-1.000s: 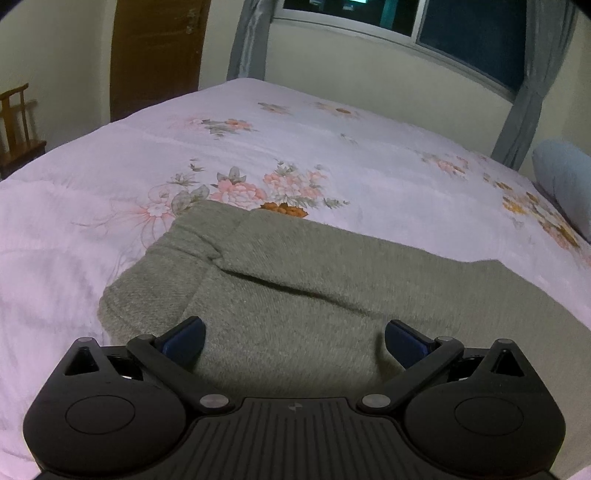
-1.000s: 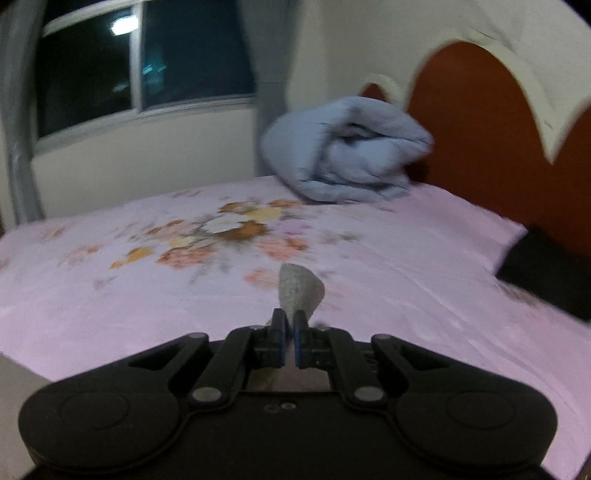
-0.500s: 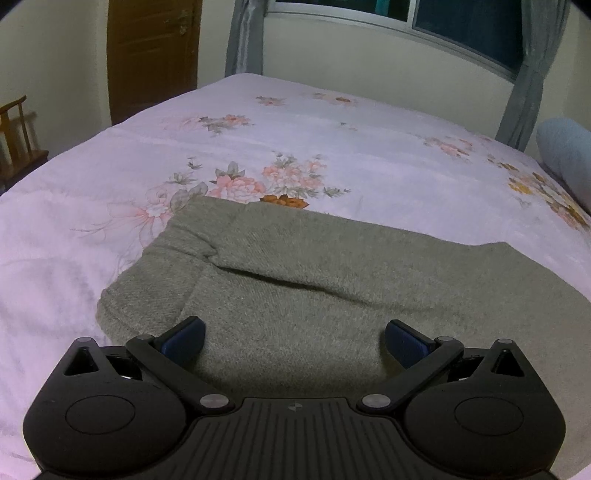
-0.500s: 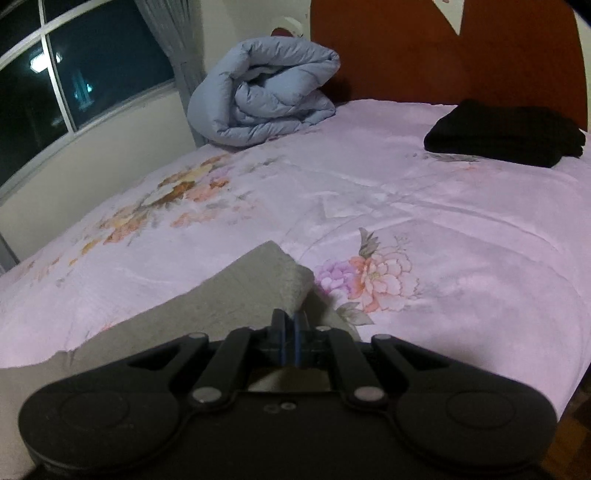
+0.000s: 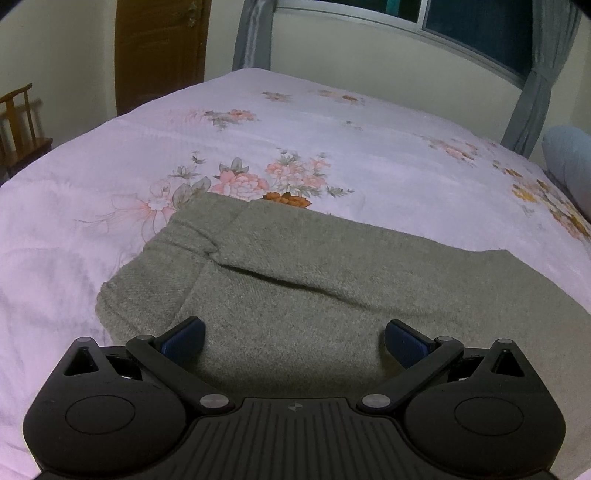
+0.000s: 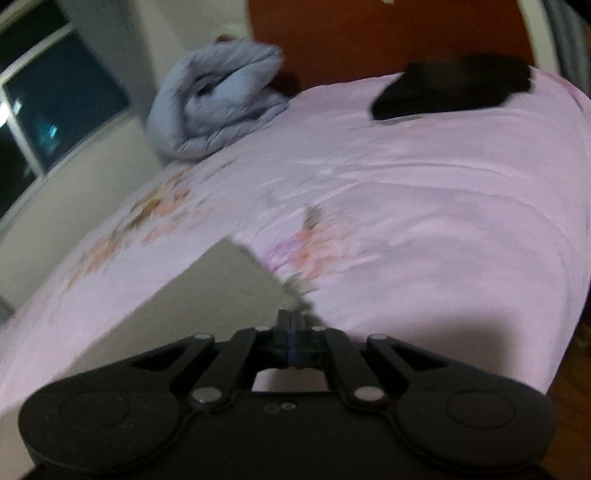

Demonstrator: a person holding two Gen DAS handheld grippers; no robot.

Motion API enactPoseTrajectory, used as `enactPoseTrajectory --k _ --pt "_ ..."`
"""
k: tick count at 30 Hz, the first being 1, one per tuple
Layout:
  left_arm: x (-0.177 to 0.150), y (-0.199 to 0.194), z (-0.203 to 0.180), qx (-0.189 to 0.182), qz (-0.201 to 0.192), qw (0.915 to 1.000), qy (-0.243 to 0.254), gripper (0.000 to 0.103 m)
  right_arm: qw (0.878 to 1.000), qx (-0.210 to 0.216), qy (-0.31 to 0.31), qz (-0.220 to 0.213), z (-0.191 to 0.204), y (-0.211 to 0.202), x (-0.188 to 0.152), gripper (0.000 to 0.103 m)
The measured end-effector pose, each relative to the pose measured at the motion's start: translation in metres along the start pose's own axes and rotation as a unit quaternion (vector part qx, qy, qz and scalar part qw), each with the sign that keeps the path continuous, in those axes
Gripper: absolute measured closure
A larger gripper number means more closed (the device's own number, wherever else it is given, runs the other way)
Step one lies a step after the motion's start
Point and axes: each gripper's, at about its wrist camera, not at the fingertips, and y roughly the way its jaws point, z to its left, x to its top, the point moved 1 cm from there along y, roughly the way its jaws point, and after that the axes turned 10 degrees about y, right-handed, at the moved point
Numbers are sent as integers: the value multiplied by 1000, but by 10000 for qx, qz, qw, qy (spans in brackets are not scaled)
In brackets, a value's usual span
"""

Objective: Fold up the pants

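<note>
The grey knit pants (image 5: 303, 280) lie flat on the pink floral bedspread (image 5: 332, 147), folded lengthwise, with the waist end at the left. My left gripper (image 5: 293, 338) hovers open just above the near part of the pants, blue pads wide apart and empty. In the blurred right wrist view my right gripper (image 6: 291, 325) is shut on the corner of the pants (image 6: 207, 306), which stretch flat away to the left over the bed.
A rolled blue duvet (image 6: 218, 107) and a black folded garment (image 6: 454, 85) lie near the brown headboard (image 6: 388, 33). A wooden chair (image 5: 18, 122) and a door (image 5: 162, 48) stand beyond the bed's left side. The bed's edge (image 6: 565, 314) drops off at the right.
My right gripper has carried the held pants corner down and outward onto the bed, so the cloth now lies flat. The left gripper has drifted slightly and stayed open.
</note>
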Motion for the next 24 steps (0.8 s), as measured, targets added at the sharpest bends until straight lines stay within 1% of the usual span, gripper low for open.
enactPoseTrajectory --k 2,4,8,10,12,13,14,15,16,18,19,20,21,22,23,24 --pt "0 0 -1 20 10 10000 42 0 10000 -28 -45 23 -3 -2 2 103" --pt "0 0 -2 27 11 10000 62 0 9995 177 -270 -44 5 -10 1 103" --pt "-1 0 -2 51 20 10000 79 0 9964 344 -774 2 31 -4 -2 103" --pt "0 0 -2 26 8 10000 33 0 9939 321 -1055 83 47 6 -6 103" --pt "0 -1 0 -1 -14 10000 -17 0 9897 171 -1396 267 60 20 -12 103" --pt "0 -1 0 -13 -26 10000 -33 0 9858 -80 -1602 489 64 30 -17 103" --pt "0 -1 0 -18 -32 10000 -27 0 9818 -372 -1688 783 61 41 -21 103" --pt "-1 -1 0 -22 -31 10000 -8 0 9821 -389 -1622 871 55 44 -23 103" --pt "-1 -2 0 -18 -31 10000 24 0 9826 -371 -1590 883 51 42 -24 103" --pt "-1 -4 -3 10 -37 10000 49 0 9767 -457 -1887 912 56 39 -27 103" --pt "2 -6 -6 -82 -74 9999 42 0 9744 -501 -1981 941 60 38 -26 103" --pt "6 -10 -10 -278 -111 9995 29 0 9753 -509 -1952 903 63 34 -22 103" --pt "11 -14 -16 -441 -170 9989 -2 0 9782 -424 -1898 724 65 26 -18 103" --pt "15 -17 -21 -509 -231 9984 -1 0 9795 -286 -1932 495 68 16 -17 101" --pt "22 -20 -31 -546 -337 9979 69 0 9791 -162 -1990 386 71 8 -16 96" --pt "26 -22 -38 -547 -395 9976 125 0 9793 -20 -1976 436 72 4 -16 96"
